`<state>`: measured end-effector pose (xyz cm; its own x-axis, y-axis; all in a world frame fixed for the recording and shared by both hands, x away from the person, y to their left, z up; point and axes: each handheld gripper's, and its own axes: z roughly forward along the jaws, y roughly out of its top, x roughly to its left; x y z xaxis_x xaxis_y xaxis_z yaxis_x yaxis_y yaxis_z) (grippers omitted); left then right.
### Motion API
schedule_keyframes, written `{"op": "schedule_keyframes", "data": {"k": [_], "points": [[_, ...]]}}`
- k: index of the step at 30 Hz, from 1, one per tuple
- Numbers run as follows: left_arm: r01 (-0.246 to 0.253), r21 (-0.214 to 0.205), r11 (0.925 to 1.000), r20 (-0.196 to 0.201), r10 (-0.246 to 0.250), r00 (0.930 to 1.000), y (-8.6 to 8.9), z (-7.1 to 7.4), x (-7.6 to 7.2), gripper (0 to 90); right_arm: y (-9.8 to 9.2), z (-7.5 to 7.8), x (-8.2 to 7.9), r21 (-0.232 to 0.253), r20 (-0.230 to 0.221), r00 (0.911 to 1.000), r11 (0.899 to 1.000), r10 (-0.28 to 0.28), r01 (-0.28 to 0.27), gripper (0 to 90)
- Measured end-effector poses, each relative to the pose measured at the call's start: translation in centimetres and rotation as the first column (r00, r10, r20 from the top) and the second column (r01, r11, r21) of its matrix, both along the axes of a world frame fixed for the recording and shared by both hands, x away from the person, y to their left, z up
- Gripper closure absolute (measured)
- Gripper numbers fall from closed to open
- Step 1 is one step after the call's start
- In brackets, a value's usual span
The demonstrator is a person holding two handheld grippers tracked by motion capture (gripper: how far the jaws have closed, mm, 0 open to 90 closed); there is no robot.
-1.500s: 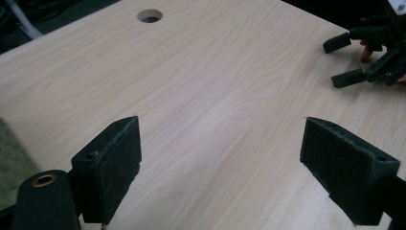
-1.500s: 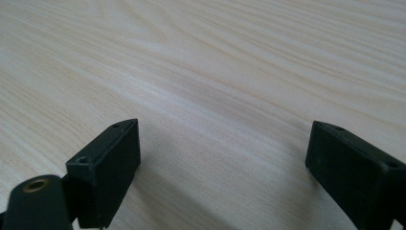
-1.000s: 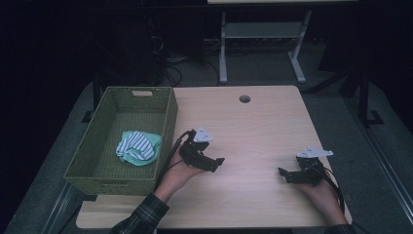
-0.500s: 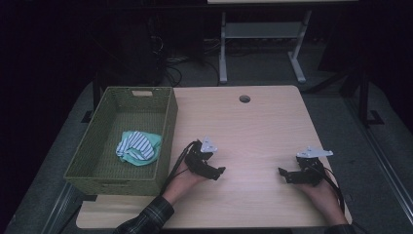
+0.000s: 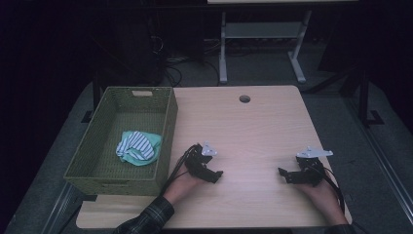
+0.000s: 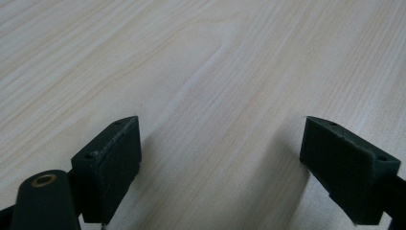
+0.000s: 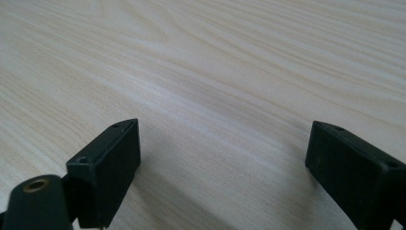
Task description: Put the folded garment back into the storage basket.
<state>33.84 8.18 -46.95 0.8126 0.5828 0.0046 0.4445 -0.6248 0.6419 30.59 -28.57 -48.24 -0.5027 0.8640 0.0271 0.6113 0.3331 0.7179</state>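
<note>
Far to the left of your left jaws sits the green woven rectangular basket (image 5: 97,168), its near wall hiding whatever lies low against that side. Inside it, well apart from both sets of jaws, lies the crumpled white-and-teal striped cloth (image 5: 138,147); its folds are too bunched to say what kind of cloth it is.

Your left gripper (image 5: 214,174) rests low over the pale wooden bench (image 5: 253,131), just right of the basket's near corner. In the left gripper view (image 6: 220,163) its jaws stand wide apart, released, with only bare wood grain and their own shadows between them. The tips are cut off by the bottom edge, so you cannot tell whether they touch the bench. Your left hand (image 5: 182,184) is half covered by the gripper body and its black cable.

To the right, well apart from the left jaws, your right gripper (image 5: 285,175) sits near the bench's front right corner, jaws pointing left towards the other gripper. The right gripper view (image 7: 222,165) shows them released too, spread wide over bare bench. Your right hand (image 5: 319,192) is partly under the gripper and cut by the frame's lower edge.

Beyond the far edge, the floor, cables and a white metal stand (image 5: 224,53) are too dark to make out.
</note>
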Motion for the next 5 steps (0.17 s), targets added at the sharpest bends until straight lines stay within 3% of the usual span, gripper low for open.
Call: {"op": "schedule_keyframes", "data": {"k": [5], "points": [[0.005, -0.005, 1.0000, -0.001, -0.005, 1.0000, 0.11, -0.05, -0.12, 13.1, 0.01, 0.00, 0.00, 0.000, 0.000, 1.0000, 1.000, 0.000, 0.000, 11.5]]}}
